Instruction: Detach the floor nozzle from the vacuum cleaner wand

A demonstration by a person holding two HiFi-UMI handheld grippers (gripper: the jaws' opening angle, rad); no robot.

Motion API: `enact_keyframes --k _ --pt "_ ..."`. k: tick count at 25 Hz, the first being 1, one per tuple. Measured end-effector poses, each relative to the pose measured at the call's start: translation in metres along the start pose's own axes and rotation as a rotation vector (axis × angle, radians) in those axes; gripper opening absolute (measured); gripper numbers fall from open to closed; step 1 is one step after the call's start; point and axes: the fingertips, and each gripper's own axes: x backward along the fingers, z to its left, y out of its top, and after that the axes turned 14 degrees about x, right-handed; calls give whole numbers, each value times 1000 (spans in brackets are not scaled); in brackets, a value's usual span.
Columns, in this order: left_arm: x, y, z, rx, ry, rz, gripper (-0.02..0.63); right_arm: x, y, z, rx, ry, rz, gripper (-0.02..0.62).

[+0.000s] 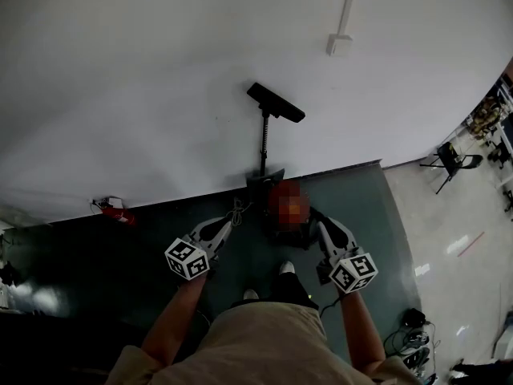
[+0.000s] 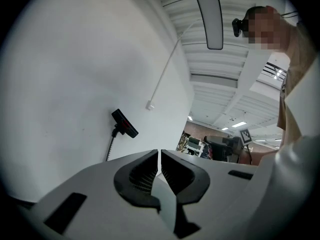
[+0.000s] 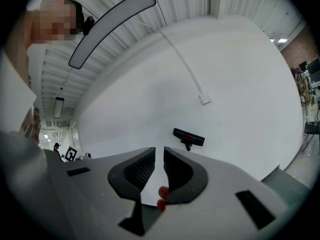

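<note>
Clenched empty, my left gripper [image 1: 228, 225] and right gripper [image 1: 315, 217] sit short of the black bar-shaped floor nozzle [image 1: 276, 103] atop its thin black wand [image 1: 262, 146]: approach, then open.

The green floor [image 1: 361, 199] carries the vacuum cleaner [image 1: 264, 181] and a red object [image 1: 120, 213]

Floor nozzle [image 1: 276, 103] matt plastic, wall [image 1: 144, 70] smooth & matt, left gripper [image 2: 159, 154] matt plastic w/ ribbed jaws.
</note>
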Motion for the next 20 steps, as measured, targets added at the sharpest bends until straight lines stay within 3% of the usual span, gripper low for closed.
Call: enact_keyframes --k 11,20 --pt "-62 55 14 4 85 -84 8 -67 32 -80 -2 43 -36 40" --pt "-111 66 17 32 129 -102 8 -96 30 -120 0 105 -30 40"
